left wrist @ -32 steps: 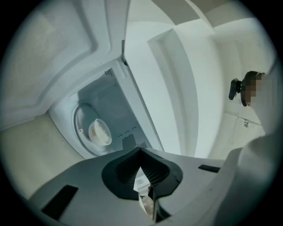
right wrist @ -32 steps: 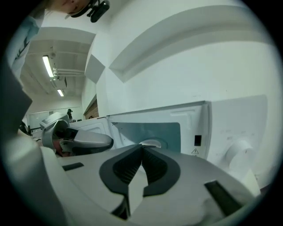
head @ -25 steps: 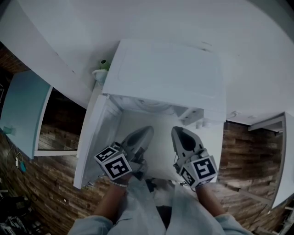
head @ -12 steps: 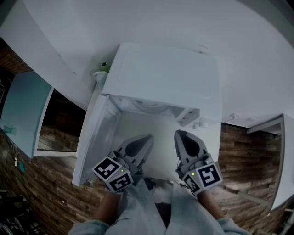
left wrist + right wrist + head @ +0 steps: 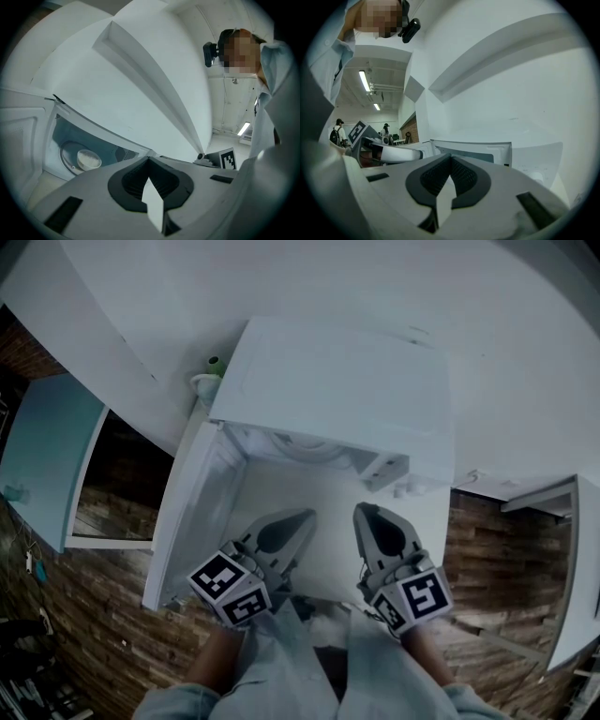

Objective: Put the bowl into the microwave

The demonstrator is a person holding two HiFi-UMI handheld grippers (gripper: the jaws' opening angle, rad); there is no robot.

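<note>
The white microwave (image 5: 337, 395) stands with its door (image 5: 192, 512) swung open to the left. In the left gripper view a white bowl (image 5: 88, 159) sits on the turntable inside the cavity, free of both grippers. My left gripper (image 5: 302, 517) is shut and empty just in front of the opening, jaws pressed together (image 5: 149, 161). Beside it on the right, my right gripper (image 5: 364, 512) is also shut with nothing in it (image 5: 451, 157). In the right gripper view a white panel with a dark window (image 5: 471, 151) shows beyond the jaws.
A small green-topped object (image 5: 212, 364) stands at the microwave's back left corner. A pale blue cabinet door (image 5: 42, 465) hangs open at the left over a wooden floor (image 5: 103, 624). Another white cabinet (image 5: 574, 559) is at the right. People (image 5: 336, 132) stand far off.
Both grippers have drawn back a little from the microwave's opening toward me. The left one has rolled about its own axis. Both stay shut.
</note>
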